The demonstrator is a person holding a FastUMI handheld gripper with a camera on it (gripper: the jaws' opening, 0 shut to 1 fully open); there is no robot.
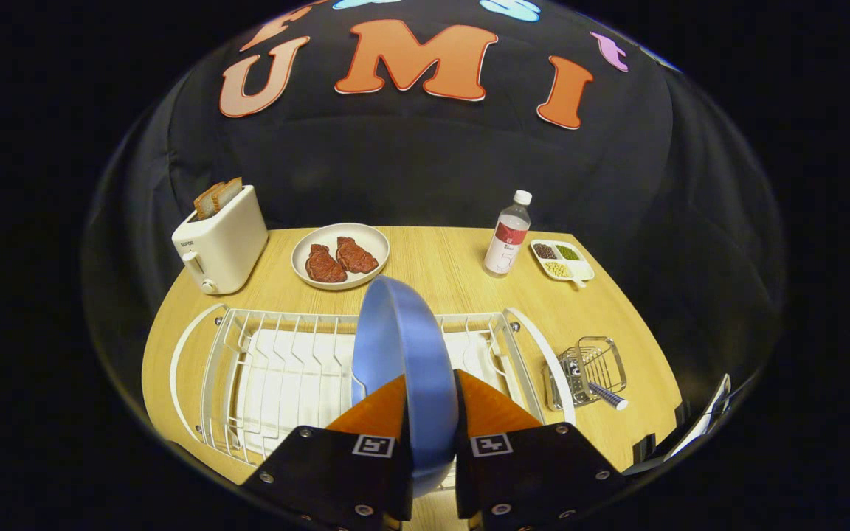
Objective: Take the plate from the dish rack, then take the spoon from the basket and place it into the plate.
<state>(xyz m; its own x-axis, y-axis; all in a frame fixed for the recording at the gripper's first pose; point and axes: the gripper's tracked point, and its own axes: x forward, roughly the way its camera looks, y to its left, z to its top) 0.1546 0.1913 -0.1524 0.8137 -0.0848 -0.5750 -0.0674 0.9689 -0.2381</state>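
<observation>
The table [462, 273] at centre shows pale wood grain, matt. The dish rack [277, 369] at lower left is white coated wire. The plate [403, 354] at centre looks smooth, satiny blue. The basket [591, 372] at lower right is shiny metal wire. The toaster [222, 240] at upper left looks glossy plastic.

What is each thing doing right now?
Gripper: shut on plate.
Plate: on edge, held above rack.
Rack: bare under plate.
Spoon: in basket, handle sticking out.
Basket: upright beside rack.
Toaster: bread up.
Bottle: upright, capped.
</observation>
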